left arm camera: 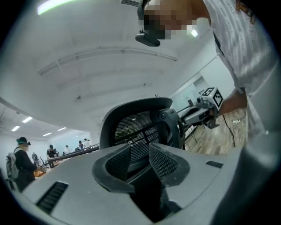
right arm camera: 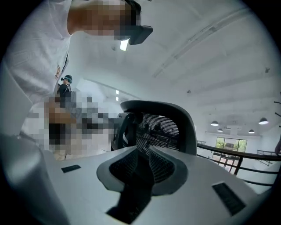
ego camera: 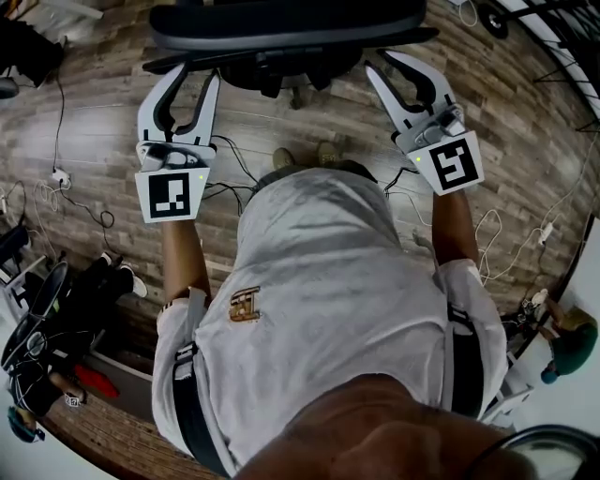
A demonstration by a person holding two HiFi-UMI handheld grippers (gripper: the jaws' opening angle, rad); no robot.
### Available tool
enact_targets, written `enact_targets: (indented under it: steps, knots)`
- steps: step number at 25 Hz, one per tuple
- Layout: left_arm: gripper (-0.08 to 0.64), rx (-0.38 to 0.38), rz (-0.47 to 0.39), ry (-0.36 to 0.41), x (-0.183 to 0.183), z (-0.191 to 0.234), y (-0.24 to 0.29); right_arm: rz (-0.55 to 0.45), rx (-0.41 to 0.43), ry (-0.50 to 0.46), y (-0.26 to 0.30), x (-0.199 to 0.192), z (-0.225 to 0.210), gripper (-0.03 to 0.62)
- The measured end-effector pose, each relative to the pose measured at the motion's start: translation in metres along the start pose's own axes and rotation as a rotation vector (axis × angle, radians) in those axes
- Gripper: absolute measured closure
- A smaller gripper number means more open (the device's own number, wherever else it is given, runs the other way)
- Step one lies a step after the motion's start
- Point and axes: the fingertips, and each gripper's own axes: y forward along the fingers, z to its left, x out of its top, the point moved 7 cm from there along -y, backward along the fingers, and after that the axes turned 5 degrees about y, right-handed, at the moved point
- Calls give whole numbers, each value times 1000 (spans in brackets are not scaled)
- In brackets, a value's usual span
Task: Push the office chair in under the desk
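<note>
The black office chair [ego camera: 281, 23] stands at the top of the head view, its mesh backrest facing me. Both grippers point at it from behind. My left gripper [ego camera: 195, 75] reaches toward the chair's left side with its jaws apart, and nothing lies between the pads. In the left gripper view, the mesh back [left arm camera: 136, 121] shows beyond the left gripper [left arm camera: 139, 151]. My right gripper [ego camera: 380, 61] sits near the chair's right side, its jaws a narrow gap apart. The right gripper view has the backrest [right arm camera: 162, 118] just ahead of the right gripper [right arm camera: 142, 158]. No desk is visible near the chair.
Cables and a power strip [ego camera: 56, 178] lie on the wooden floor to the left. Dark bags [ego camera: 56, 319] sit at the lower left. A person in a teal cap [ego camera: 567, 342] is at the lower right. Distant desks with people [left arm camera: 66, 154] and a railing [right arm camera: 246, 154] show.
</note>
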Motion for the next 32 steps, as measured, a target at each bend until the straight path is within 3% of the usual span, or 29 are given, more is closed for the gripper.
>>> enact_targets:
  steps: [5, 10, 13, 16, 24, 32]
  knots:
    - [408, -45, 77, 158, -7, 10, 3, 61, -4, -47, -1, -3, -12, 443]
    - [343, -94, 107, 190, -18, 23, 11, 181, 4, -146, 3, -14, -26, 373]
    - [303, -114, 149, 225, -26, 30, 17, 264, 1, -208, 5, -20, -39, 360]
    - [276, -138, 201, 262, -33, 35, 20, 318, -20, -205, 5, -22, -47, 356]
    - [247, -221, 319, 354, -54, 41, 32, 475, 12, -331, 13, -35, -67, 351]
    - [242, -290, 345, 395, -54, 47, 32, 616, 90, -465, 23, -43, -75, 350]
